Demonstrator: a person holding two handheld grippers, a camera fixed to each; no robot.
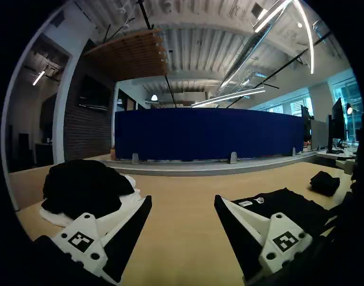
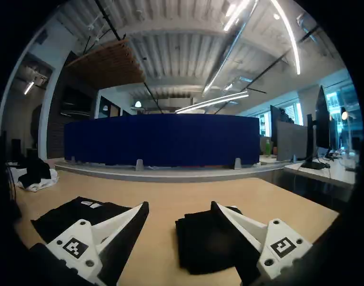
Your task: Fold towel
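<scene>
Landmark: blue partition (image 1: 206, 133), standing along the far edge of the pale wood tabletop (image 1: 182, 238).

Left gripper view:
- Left gripper (image 1: 182, 199) is level above the tabletop and points straight at the partition. Its fingers are spread wide, with bare wood between them and nothing held.
- A heap of black cloth on white cloth (image 1: 82, 188) lies in front of the partition's left end, on the near side, just past the left finger.
- The spread black towel (image 1: 296, 202) lies flat in front of the partition's right end, with two small white tags near its edge. Its near part is hidden behind the right finger.
- The folded black towel (image 1: 324, 183) is a small dark bundle farther toward the partition's right end, apart from the spread one.

Right gripper view:
- Right gripper (image 2: 179, 205) also faces the partition (image 2: 158, 140). Its fingers are parted and grip nothing.
- The folded towel (image 2: 201, 240) lies on the tabletop (image 2: 182, 190) before the partition's middle, partly under the right finger. I cannot tell whether the finger touches it.
- The spread towel (image 2: 63, 217) lies toward the partition's left end, partly behind the left finger.
- The heap (image 2: 34, 177) lies out past the partition's left end.
- Monitors (image 2: 320, 119) stand on a desk beyond the partition's right end.
</scene>
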